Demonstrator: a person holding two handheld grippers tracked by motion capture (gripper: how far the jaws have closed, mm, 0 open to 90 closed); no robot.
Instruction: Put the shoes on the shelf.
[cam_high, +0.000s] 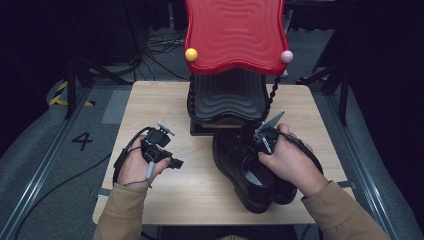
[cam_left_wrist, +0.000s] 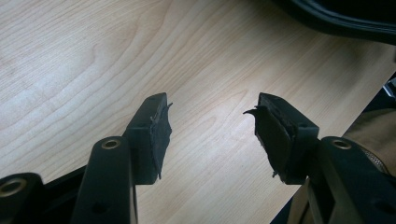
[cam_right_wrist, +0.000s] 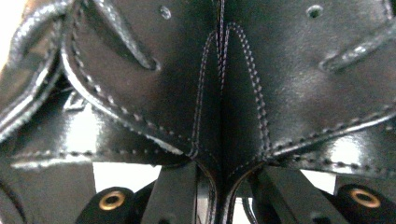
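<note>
A pair of black leather shoes (cam_high: 240, 172) stands side by side on the right half of the wooden table (cam_high: 165, 195). My right gripper (cam_high: 255, 137) reaches down at the shoes' far end. In the right gripper view, that gripper (cam_right_wrist: 219, 186) is shut on the two stitched leather walls (cam_right_wrist: 140, 93) pressed together between its jaws. My left gripper (cam_high: 175, 162) hovers over bare wood to the left of the shoes, pointing toward them. Its jaws (cam_left_wrist: 212, 135) stand open with nothing between them.
A shoe rack stands at the table's far middle, with a red wavy top shelf (cam_high: 235, 35) and a black lower shelf (cam_high: 227, 95) just behind the shoes. A black rim (cam_left_wrist: 341, 16) crosses the top right of the left gripper view. Bare wood lies around the left gripper.
</note>
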